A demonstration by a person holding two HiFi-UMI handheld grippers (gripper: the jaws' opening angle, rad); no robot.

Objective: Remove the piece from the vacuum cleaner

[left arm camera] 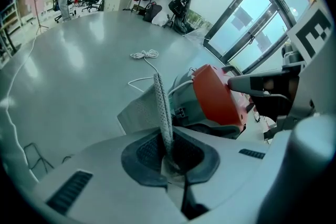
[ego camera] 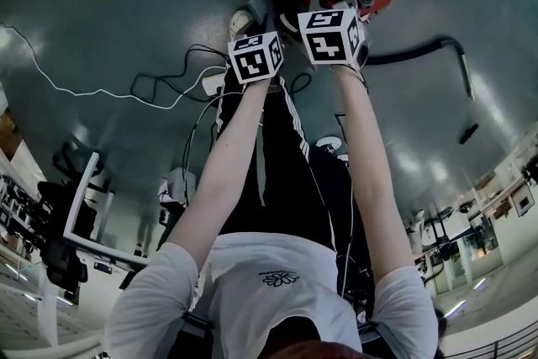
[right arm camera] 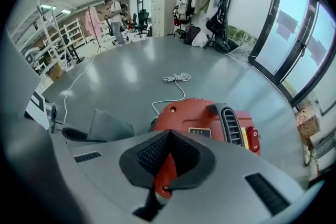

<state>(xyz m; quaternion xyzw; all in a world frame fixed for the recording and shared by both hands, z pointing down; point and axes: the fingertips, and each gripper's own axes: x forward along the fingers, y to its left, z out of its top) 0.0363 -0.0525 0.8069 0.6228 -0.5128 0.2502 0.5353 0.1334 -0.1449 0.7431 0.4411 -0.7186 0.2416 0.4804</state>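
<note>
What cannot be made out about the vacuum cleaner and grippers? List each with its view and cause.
Left gripper view: whether the grey mesh piece is attached to the vacuum cleaner; the left gripper covers the join.
Right gripper view: the label print, too small; the vacuum cleaner's base, behind the right gripper.
Head view: what each gripper holds, under the marker cubes.

We see the vacuum cleaner in glossy red plastic, smooth, with a ribbed dark grille. The piece is grey woven mesh cloth, matt and rough; the floor smooth and shiny; the right gripper pads matt black, finely textured.
</note>
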